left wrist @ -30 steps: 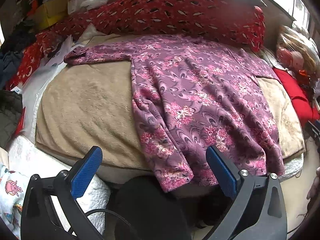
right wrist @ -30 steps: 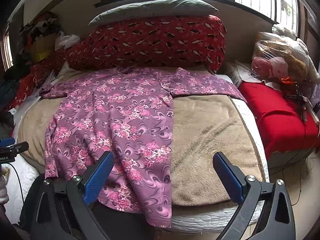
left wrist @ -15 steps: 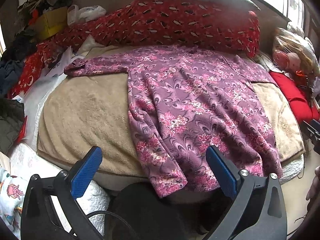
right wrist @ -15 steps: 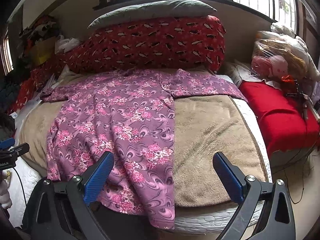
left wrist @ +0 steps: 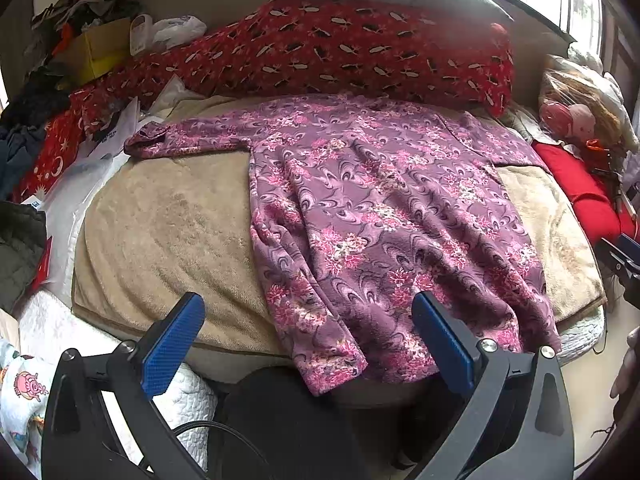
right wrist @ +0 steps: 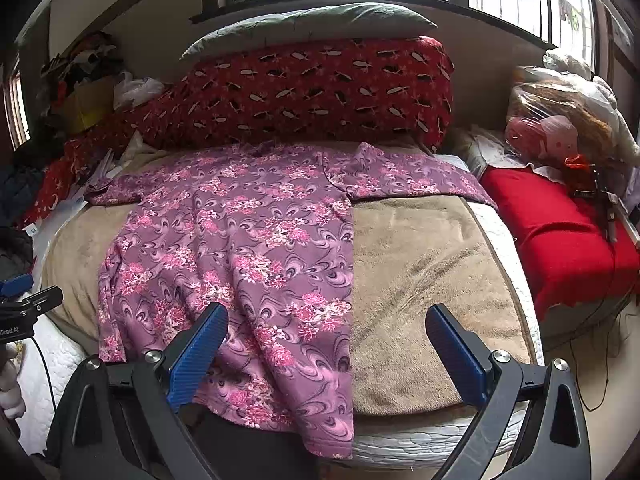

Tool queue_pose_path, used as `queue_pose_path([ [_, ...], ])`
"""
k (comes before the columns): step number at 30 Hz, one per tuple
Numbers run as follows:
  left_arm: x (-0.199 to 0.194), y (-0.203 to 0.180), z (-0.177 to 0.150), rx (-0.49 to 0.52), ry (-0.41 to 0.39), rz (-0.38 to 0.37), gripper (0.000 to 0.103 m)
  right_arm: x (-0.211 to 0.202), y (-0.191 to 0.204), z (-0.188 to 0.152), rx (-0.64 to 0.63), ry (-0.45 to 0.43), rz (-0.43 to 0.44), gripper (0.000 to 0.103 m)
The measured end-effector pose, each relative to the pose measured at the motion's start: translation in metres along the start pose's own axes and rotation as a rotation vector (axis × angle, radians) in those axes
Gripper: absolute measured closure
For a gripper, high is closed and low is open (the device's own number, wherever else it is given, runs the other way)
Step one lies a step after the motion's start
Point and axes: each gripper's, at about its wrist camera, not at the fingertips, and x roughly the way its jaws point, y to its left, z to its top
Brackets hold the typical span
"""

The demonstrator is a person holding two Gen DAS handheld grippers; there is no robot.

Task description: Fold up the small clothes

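A purple floral long-sleeved garment (left wrist: 372, 216) lies spread flat on a tan blanket (left wrist: 168, 232) on the bed, sleeves out to both sides, hem hanging over the near edge. It also shows in the right wrist view (right wrist: 240, 248). My left gripper (left wrist: 308, 336) is open and empty, held just in front of the hem's left part. My right gripper (right wrist: 328, 344) is open and empty, in front of the hem's right edge. Neither touches the cloth.
A long red patterned bolster (left wrist: 320, 52) with a grey pillow (right wrist: 308, 20) on top lies behind the garment. A red cloth (right wrist: 560, 224) and bagged items (right wrist: 560, 120) are at right. Clutter and clothes (left wrist: 80, 40) pile at left. A dark object (left wrist: 280, 420) sits below the bed edge.
Both grippers have drawn back and risen slightly, so more of the bed and pillows shows. The garment has not moved. Both grippers stay open.
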Motion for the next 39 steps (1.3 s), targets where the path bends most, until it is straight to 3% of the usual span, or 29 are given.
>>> queue_pose_path([
  [24,0.025,0.001,0.008,0.005,0.062,-0.006,0.000,0.017,0.004,0.004,0.001,0.030,0.004,0.003],
  [27,0.040,0.013,0.010,-0.018,0.113,-0.006,0.000,0.029,0.001,0.002,0.007,0.064,-0.001,0.003],
  [33,0.084,0.063,0.001,-0.174,0.302,0.004,0.000,0.065,-0.024,-0.020,0.068,0.215,-0.051,0.004],
  [36,0.096,0.056,-0.008,-0.173,0.368,-0.036,0.000,0.085,-0.040,-0.038,0.146,0.304,-0.033,0.005],
  [39,0.104,0.029,-0.015,-0.110,0.415,-0.092,0.000,0.102,-0.048,-0.056,0.216,0.389,0.007,0.006],
])
